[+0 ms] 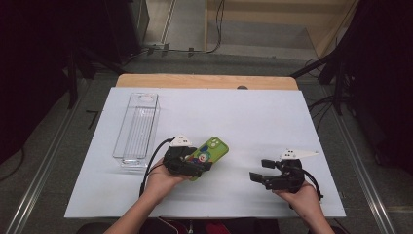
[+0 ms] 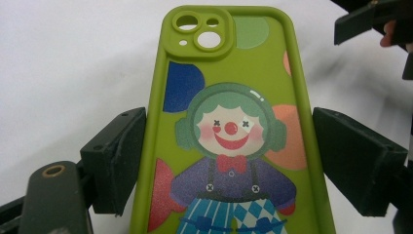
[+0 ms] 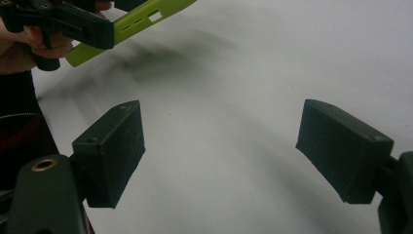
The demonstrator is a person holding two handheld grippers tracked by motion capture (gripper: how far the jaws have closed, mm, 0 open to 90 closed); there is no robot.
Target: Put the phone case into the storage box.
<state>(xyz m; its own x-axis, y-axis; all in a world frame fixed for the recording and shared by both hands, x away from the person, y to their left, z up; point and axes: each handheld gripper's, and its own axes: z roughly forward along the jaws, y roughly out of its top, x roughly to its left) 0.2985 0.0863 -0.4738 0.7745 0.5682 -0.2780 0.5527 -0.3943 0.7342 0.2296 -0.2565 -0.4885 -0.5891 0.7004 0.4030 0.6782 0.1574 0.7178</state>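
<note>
One white surface [image 1: 253, 131] carries everything, and both claws work near its close edge. A clear plastic bin [image 1: 138, 127], long and narrow, lies on it just beyond the left claw [image 1: 202, 167] and a little to that claw's outer side. The green phone case [image 1: 209, 150] sits between the left claw's jaws, its printed clown side facing up and its camera end pointing away from the hand toward the middle of the surface. In the left gripper view the case [image 2: 234, 122] fills the gap; the jaw on the left side touches its edge, while a sliver of space shows beside the other jaw, so the grip looks loose rather than clamped tight. The right claw [image 1: 263, 170] is well apart from the case, off to the left claw's far side, jaws spread wide with nothing between them [image 3: 219, 161].
</note>
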